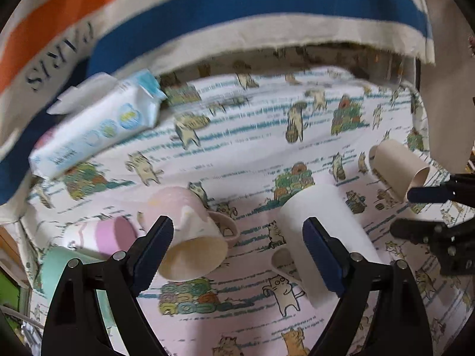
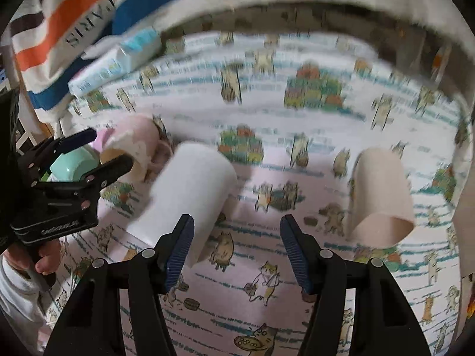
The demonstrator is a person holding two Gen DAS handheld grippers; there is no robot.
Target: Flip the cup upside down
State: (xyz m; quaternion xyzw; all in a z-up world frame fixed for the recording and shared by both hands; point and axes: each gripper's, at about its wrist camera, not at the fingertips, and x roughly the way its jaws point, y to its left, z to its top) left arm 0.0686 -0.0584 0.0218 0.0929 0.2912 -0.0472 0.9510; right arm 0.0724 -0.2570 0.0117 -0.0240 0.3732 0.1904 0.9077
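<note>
Several cups lie on their sides on a cat-print cloth (image 1: 252,148). A pink-and-cream mug (image 1: 187,231) lies with its mouth toward me, by my left gripper's (image 1: 237,237) left finger; it also shows in the right wrist view (image 2: 133,145). A white cup (image 1: 323,237) lies by the right finger and shows again in the right wrist view (image 2: 187,195). A beige cup (image 1: 397,169) lies at the right, also seen in the right wrist view (image 2: 380,195). My right gripper (image 2: 236,243) hovers between the white and beige cups. Both grippers are open and empty.
A pink cup (image 1: 109,234) and a mint green cup (image 1: 59,267) lie at the left. A wipes pack (image 1: 98,127) rests at the back left against a striped cloth bag (image 1: 207,14). My right gripper (image 1: 430,207) shows at the right edge.
</note>
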